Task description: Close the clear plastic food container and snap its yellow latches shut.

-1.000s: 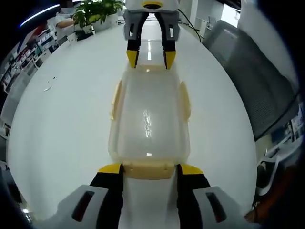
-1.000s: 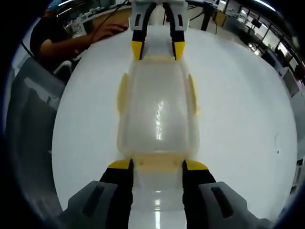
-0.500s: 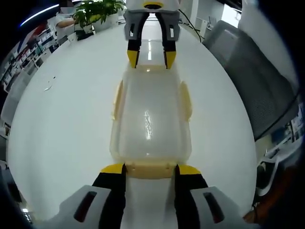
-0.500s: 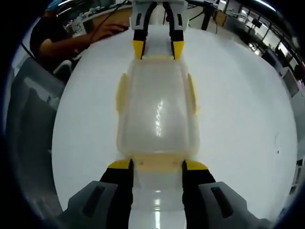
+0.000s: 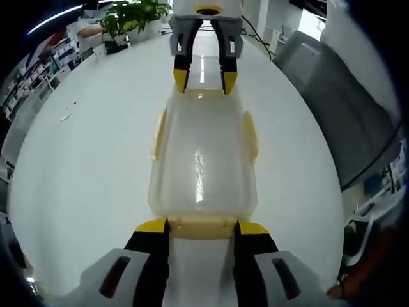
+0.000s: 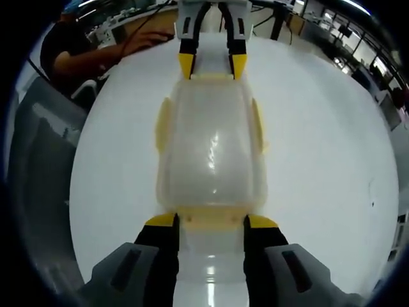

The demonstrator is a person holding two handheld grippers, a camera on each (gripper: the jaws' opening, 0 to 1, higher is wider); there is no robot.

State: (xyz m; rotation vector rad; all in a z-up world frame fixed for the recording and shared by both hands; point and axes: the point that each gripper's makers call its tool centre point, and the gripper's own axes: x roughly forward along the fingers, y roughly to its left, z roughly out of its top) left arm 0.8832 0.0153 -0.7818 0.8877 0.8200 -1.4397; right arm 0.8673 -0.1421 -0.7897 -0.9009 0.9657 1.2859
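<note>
With the lid on the container (image 5: 203, 160), each open gripper (image 5: 201, 225) (image 6: 209, 220) straddles an end latch (image 5: 201, 226), ready to press.

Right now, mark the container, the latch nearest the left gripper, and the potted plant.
container (image 5: 201, 160), left gripper view, middle of its clear lid.
end latch (image 5: 201, 227), left gripper view, centre of the yellow flap.
potted plant (image 5: 131, 14), left gripper view, its leaves.

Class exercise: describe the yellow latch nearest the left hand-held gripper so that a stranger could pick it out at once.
On the white table lies a clear plastic container, lid on. At its short end, between the left hand-held gripper's jaws, is that latch. The two side latches sit along the long edges with no gripper near them.
</note>
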